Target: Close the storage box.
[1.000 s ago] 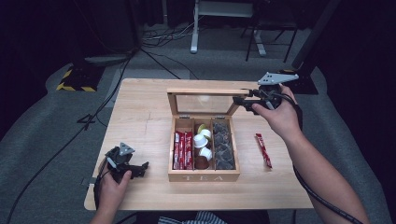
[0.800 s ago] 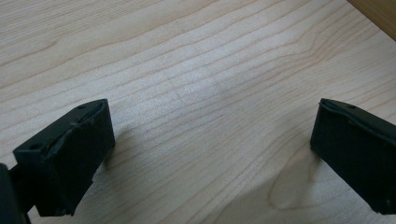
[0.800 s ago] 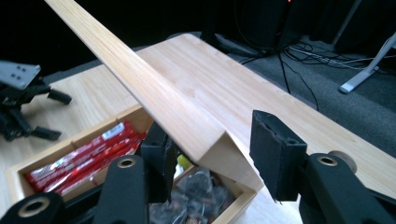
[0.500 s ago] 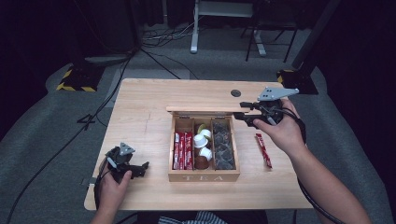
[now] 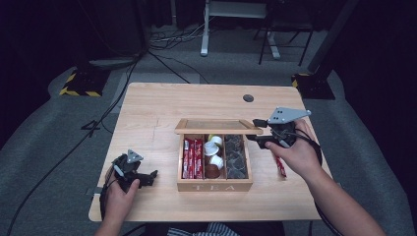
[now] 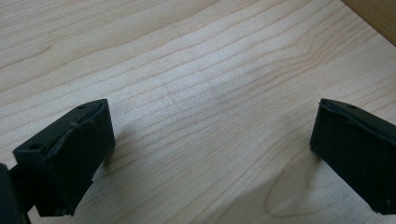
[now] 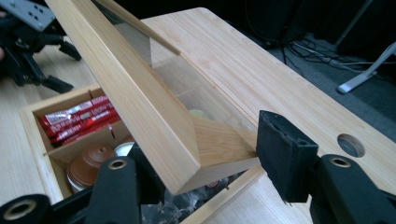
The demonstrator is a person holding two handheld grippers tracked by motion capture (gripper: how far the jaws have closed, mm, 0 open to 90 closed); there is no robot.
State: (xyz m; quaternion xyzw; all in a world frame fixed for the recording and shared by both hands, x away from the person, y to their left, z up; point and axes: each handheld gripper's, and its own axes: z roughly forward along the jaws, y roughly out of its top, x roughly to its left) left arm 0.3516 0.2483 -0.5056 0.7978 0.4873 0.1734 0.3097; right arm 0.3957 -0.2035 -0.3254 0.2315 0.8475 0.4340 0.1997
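A wooden tea box (image 5: pixel 215 186) sits in the middle of the table, with red packets (image 5: pixel 193 156), white and brown capsules (image 5: pixel 214 156) and dark sachets (image 5: pixel 235 157) in its three compartments. Its glass-paned lid (image 5: pixel 216 126) hangs half lowered over the back of the box. My right gripper (image 5: pixel 255 132) is at the lid's right corner. In the right gripper view the lid (image 7: pixel 130 93) slants between the jaws and one pad (image 7: pixel 280 154) touches its end; the jaws have just been opening slightly. My left gripper (image 5: pixel 150 178) rests open on the table (image 6: pixel 196 70), left of the box, with nothing in it.
A loose red stick packet (image 5: pixel 280 167) lies on the table just right of the box, under my right hand. A round cable hole (image 5: pixel 248 98) sits near the table's far edge. Chair and desk legs stand on the dark floor beyond.
The lid has swung down from upright to a half-lowered slant. My right gripper came down and nearer with it. The left gripper stayed put.
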